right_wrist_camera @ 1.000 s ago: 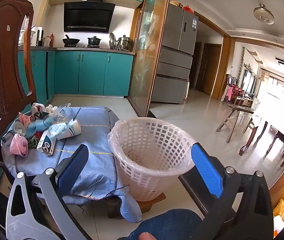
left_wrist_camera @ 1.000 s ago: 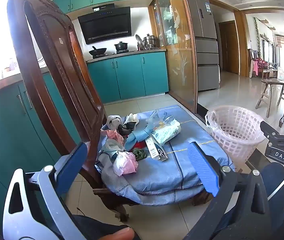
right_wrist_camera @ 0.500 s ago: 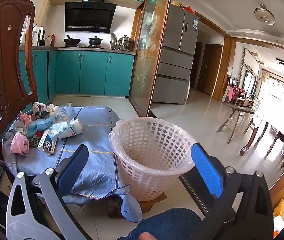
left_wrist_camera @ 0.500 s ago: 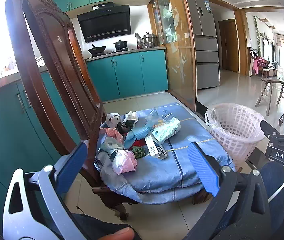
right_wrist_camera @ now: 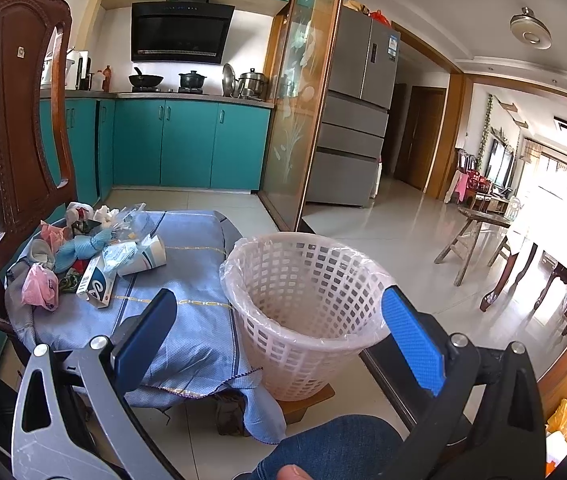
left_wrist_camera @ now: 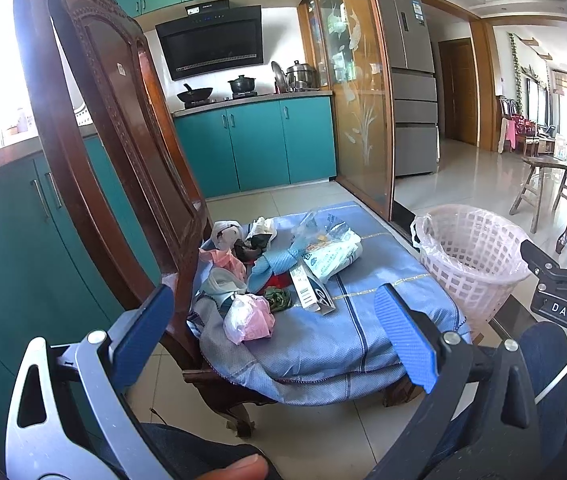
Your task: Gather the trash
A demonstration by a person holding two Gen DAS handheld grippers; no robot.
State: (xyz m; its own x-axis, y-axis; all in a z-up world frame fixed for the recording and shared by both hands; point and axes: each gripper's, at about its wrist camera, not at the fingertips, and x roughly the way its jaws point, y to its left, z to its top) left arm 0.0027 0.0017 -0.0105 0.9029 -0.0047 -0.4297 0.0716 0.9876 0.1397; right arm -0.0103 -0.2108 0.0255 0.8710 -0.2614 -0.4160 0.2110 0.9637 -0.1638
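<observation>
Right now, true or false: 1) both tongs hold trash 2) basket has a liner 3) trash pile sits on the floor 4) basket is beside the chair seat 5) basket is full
1) False: the left tongs and right tongs are open and hold nothing.
2) True: the basket has a clear plastic liner.
3) False: the trash pile lies on the blue cloth over the chair seat.
4) True.
5) False: no trash shows inside it.

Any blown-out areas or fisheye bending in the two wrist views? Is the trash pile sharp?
Left wrist: window at upper left is blown out, chair back bows strongly, trash pile is sharp. Right wrist: bright glare at right over the white table, door frames curve, basket is in focus.
</observation>
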